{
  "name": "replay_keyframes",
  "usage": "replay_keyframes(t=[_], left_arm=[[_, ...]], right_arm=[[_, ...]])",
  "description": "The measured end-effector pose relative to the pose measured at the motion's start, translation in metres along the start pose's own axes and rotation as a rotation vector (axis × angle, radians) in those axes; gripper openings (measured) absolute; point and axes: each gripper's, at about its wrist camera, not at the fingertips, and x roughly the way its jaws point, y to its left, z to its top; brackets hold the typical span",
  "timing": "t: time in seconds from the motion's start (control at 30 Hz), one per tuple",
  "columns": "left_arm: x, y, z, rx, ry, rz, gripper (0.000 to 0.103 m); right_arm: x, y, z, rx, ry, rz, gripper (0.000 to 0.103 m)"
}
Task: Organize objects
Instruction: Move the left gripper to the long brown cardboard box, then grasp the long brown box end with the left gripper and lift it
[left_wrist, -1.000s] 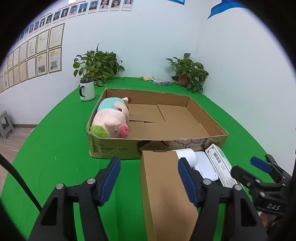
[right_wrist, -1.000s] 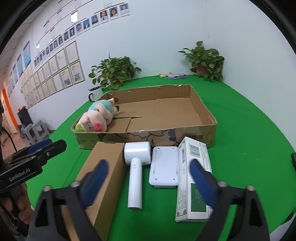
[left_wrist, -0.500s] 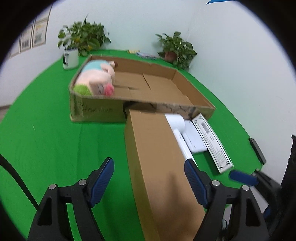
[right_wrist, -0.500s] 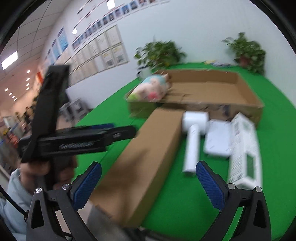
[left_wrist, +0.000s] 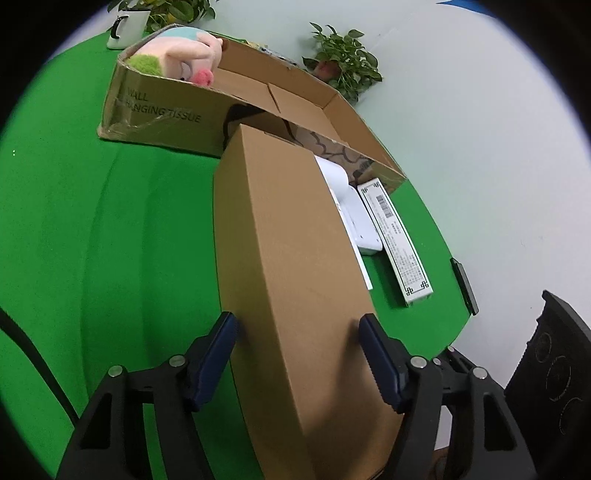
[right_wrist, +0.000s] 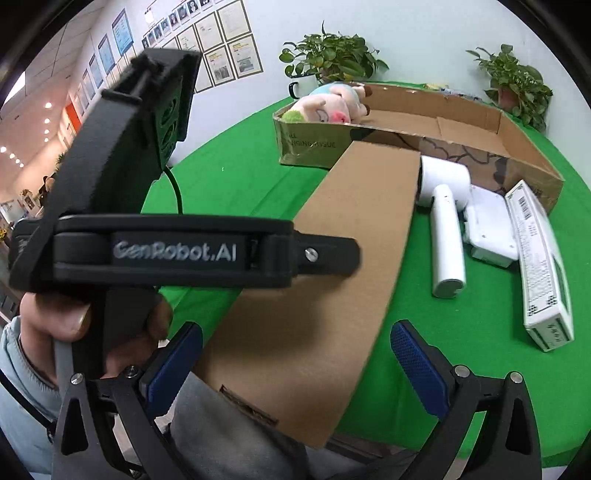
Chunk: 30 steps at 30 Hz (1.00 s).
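Note:
A long brown cardboard box (left_wrist: 291, 258) lies on the green table, its far end against the big open carton (left_wrist: 166, 110). My left gripper (left_wrist: 299, 365) is open, its blue pads straddling the box's near end; contact is unclear. My right gripper (right_wrist: 295, 369) is open at the table's near edge, over the same box (right_wrist: 332, 266). The left gripper's body (right_wrist: 166, 254) crosses the right wrist view. A plush pig (right_wrist: 328, 105) lies in the carton's left end.
A white handheld device (right_wrist: 445, 221), a flat white unit (right_wrist: 489, 225) and a long white printed box (right_wrist: 539, 266) lie in a row right of the brown box. A mug (left_wrist: 125, 22) and potted plants (right_wrist: 332, 55) stand behind the carton.
Both grippers pulled back toward the table's near edge. The left one dropped low around the brown box's near end and narrowed. The right one swung left.

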Motion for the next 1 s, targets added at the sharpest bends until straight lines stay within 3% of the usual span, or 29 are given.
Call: replay_keyframes(t=[0.23,0.5,0.57,0.63,0.73,0.83,0.9,1.0], left_arm=[[-0.002,0.005,-0.001,-0.039,0.013,-0.019,0.068],[-0.007,-0.008,-0.008,0.03,0.013,0.026,0.068],[-0.012,-0.001,-0.007,0.0,-0.003,0.017,0.068],[-0.013,0.008,-0.007,-0.028,0.0,0.004,0.061],[-0.013,0.015,-0.007,-0.061,0.002,-0.019,0.062],[-0.015,0.02,-0.006,-0.077,-0.009,-0.019,0.062],[-0.012,0.019,-0.006,-0.069,0.005,-0.036,0.061],[-0.011,0.01,-0.008,-0.035,0.013,-0.03,0.061]], right_arm=[[0.003,0.002,0.0,-0.007,0.0,-0.01,0.099],[-0.006,-0.008,0.0,0.039,-0.032,0.023,0.089],[-0.01,-0.016,0.002,0.066,-0.053,0.03,0.068],[-0.012,-0.023,0.004,0.09,-0.053,0.049,0.061],[-0.013,-0.021,0.004,0.062,-0.055,0.014,0.064],[-0.01,-0.01,0.004,0.029,-0.033,-0.011,0.093],[-0.005,0.003,0.0,-0.005,-0.008,0.007,0.095],[0.005,0.016,-0.002,-0.052,0.003,-0.069,0.099]])
